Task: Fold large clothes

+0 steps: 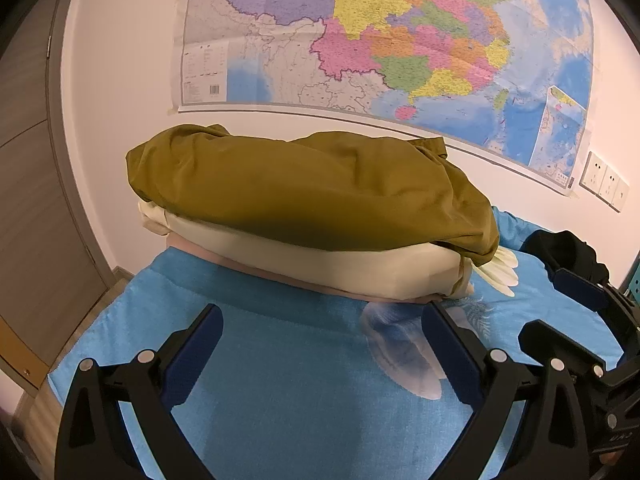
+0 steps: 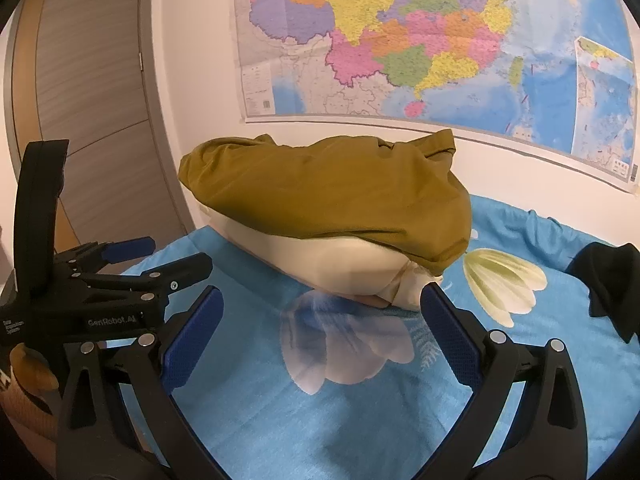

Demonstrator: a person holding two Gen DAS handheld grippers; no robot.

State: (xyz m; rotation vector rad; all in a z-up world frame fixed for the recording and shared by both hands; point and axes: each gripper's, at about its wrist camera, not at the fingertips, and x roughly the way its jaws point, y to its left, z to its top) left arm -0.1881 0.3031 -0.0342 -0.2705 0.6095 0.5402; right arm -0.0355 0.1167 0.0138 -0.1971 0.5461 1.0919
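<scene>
A folded olive-green garment (image 1: 304,188) lies on top of a folded cream garment (image 1: 320,264) in a stack at the far side of the blue bed sheet (image 1: 280,380). The stack also shows in the right wrist view, olive garment (image 2: 328,192) over cream garment (image 2: 332,264). My left gripper (image 1: 322,320) is open and empty, just short of the stack. My right gripper (image 2: 320,304) is open and empty, also just short of the stack. Each gripper shows in the other's view, the right one (image 1: 576,292) and the left one (image 2: 132,264).
A black garment (image 2: 612,280) lies crumpled at the right on the sheet (image 2: 360,420), also visible in the left wrist view (image 1: 564,248). A wall map (image 1: 380,40) hangs behind the bed. A wooden door (image 1: 28,200) is at the left. Wall sockets (image 1: 604,182) are at the right.
</scene>
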